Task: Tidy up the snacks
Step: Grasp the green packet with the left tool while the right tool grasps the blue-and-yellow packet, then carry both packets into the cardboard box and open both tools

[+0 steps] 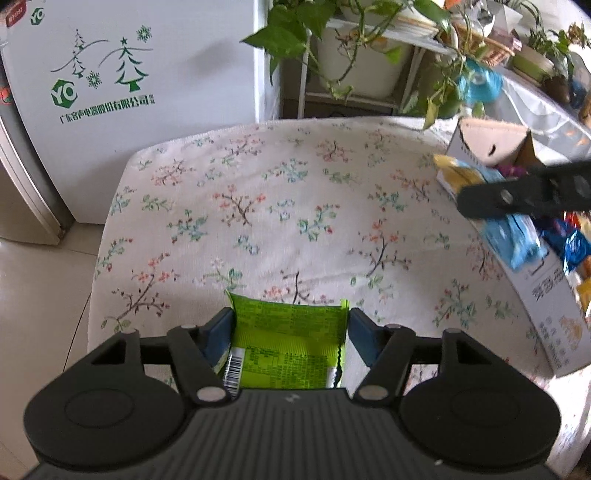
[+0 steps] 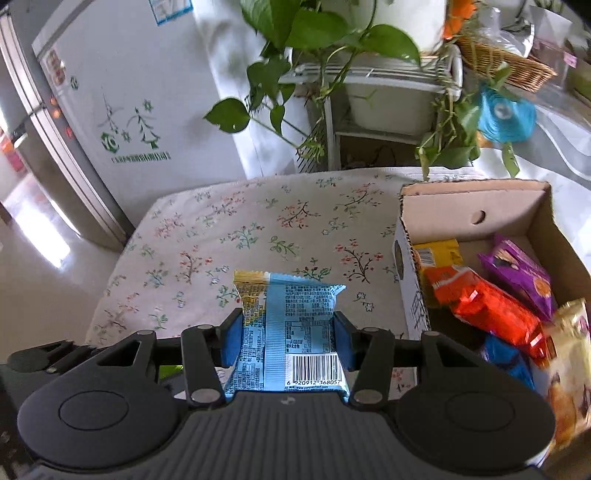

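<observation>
1. The left gripper (image 1: 290, 332) has its blue pads (image 1: 218, 334) pressed against both sides of a green snack packet (image 1: 288, 343), clamping it with the printed back and barcode facing the camera; the packet sits low over the near edge of the table (image 1: 258, 206).
2. The right gripper (image 2: 286, 338) is closed on a light blue snack packet (image 2: 288, 325) with a yellow end, its barcode side up, held above the near part of the floral tablecloth (image 2: 229, 236).
3. In the left wrist view, one dark finger of the right gripper reaches in from the right edge, with the blue packet hanging beneath it beside the box.
4. A cardboard box (image 2: 476, 206) stands at the table's right edge, open at the top. Inside it lie a yellow packet (image 2: 439, 253), an orange packet (image 2: 491, 306), a purple packet (image 2: 521, 273), a dark blue packet (image 2: 506, 356) and a golden packet (image 2: 569, 354), crowded together and overlapping.
5. The near wall of the box stands between the right gripper's packet and the box's inside.
6. The middle and far edge of the tablecloth are bare between the grippers and the box.
7. Beyond the far edge stand a white appliance (image 1: 129, 74) with green tree drawings, a white rack (image 2: 388, 81) holding a trailing green plant (image 2: 325, 33), and a wicker basket (image 2: 506, 62) toward the far right corner.
</observation>
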`<move>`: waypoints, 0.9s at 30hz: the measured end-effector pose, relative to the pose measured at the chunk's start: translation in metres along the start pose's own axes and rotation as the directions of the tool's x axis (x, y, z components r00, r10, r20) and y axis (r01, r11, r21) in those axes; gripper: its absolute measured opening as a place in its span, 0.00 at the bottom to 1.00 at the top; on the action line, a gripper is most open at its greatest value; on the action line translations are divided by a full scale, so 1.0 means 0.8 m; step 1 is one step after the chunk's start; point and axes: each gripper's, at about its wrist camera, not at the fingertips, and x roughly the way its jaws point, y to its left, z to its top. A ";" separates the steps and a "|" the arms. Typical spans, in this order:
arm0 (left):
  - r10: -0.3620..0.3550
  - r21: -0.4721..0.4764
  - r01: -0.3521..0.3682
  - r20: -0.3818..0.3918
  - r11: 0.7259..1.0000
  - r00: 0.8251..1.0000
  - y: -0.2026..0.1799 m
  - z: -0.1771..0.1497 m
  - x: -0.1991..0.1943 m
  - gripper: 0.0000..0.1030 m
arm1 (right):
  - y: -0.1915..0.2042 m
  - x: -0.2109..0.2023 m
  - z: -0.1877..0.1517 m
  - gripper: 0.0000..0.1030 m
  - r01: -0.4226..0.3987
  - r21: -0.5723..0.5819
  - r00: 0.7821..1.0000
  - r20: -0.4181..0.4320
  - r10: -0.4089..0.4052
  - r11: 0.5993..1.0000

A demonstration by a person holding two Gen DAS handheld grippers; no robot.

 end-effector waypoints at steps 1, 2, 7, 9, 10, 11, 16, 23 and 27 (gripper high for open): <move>0.000 -0.005 0.000 0.007 1.000 1.000 0.000 0.003 -0.002 0.64 | 0.000 -0.005 -0.002 0.55 -0.002 0.004 1.000 0.007 0.002 1.000; 0.002 -0.010 -0.002 0.013 1.000 1.000 0.000 0.006 -0.003 0.64 | 0.000 -0.009 -0.004 0.55 0.000 0.004 1.000 0.015 0.000 1.000; 0.029 -0.042 -0.027 0.054 0.999 0.998 0.005 0.021 -0.011 0.64 | -0.001 -0.016 -0.003 0.55 -0.005 0.002 0.999 0.037 0.005 1.000; 0.036 -0.051 -0.032 0.065 0.998 0.997 0.007 0.026 -0.013 0.64 | -0.001 -0.015 -0.002 0.55 -0.004 0.005 0.999 0.040 0.004 1.000; 0.041 -0.054 -0.037 0.069 0.998 0.997 0.008 0.028 -0.013 0.64 | -0.001 -0.015 -0.001 0.55 -0.004 0.008 0.999 0.041 0.004 1.000; 0.045 -0.057 -0.041 0.071 0.998 0.996 0.008 0.029 -0.013 0.64 | -0.001 -0.015 -0.001 0.55 -0.006 0.009 0.999 0.042 0.005 1.000; 0.057 -0.075 -0.052 0.066 0.996 0.996 0.011 0.030 -0.011 0.64 | 0.005 -0.017 0.002 0.55 -0.014 -0.016 0.998 0.059 0.015 1.000; 0.077 -0.113 -0.069 0.067 0.991 0.995 0.015 0.034 -0.011 0.64 | 0.004 -0.019 0.006 0.55 -0.008 -0.040 0.997 0.073 0.011 0.999; 0.071 -0.144 -0.058 0.090 0.988 0.993 0.019 0.039 -0.019 0.64 | 0.003 -0.021 0.007 0.55 0.005 -0.055 0.996 0.084 0.000 0.998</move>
